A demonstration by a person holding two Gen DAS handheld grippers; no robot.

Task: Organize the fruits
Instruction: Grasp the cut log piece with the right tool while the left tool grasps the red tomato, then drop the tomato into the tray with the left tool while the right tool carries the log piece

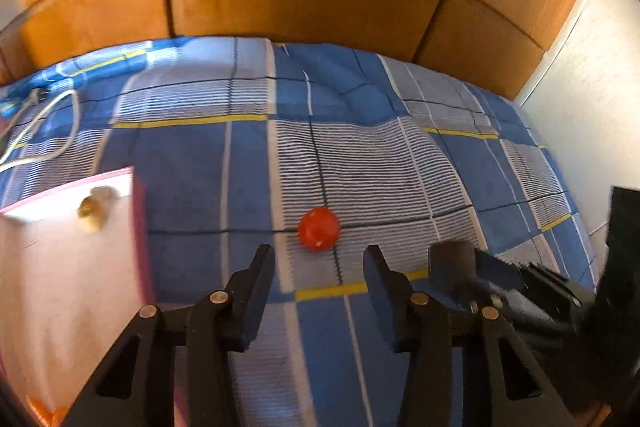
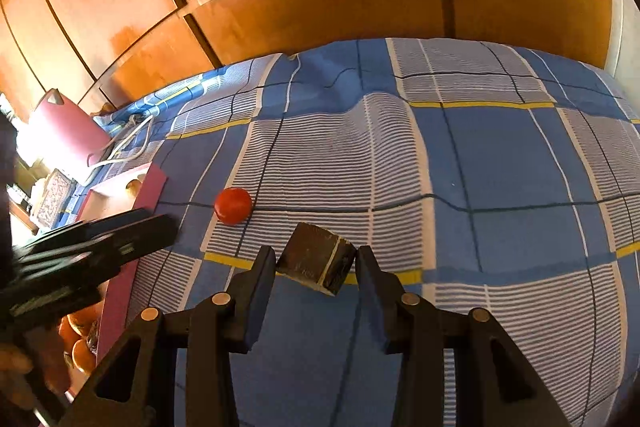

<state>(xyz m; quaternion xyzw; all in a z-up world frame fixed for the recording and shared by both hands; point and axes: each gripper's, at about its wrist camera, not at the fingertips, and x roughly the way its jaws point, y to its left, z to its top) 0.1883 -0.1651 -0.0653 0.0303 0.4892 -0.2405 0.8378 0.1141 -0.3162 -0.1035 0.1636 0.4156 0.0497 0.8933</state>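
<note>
A small red round fruit (image 1: 319,234) lies on the blue checked bedspread, just ahead of my left gripper (image 1: 319,261), which is open and empty; the fruit also shows in the right wrist view (image 2: 233,205). A pink-rimmed white box (image 1: 64,239) sits to the left with a pale yellowish fruit (image 1: 91,213) in it. Orange fruits (image 2: 82,331) show in the box's near part. My right gripper (image 2: 316,263) is shut on a dark cube-shaped block (image 2: 316,264), held just above the bedspread. The right gripper shows in the left wrist view (image 1: 472,267).
The bedspread (image 2: 480,167) covers a bed against wooden wardrobe doors (image 1: 300,7). A white cable (image 1: 48,131) lies at the far left of the bed. A white wall (image 1: 592,79) borders the bed on the right. Cluttered furniture (image 2: 52,195) stands beyond the box.
</note>
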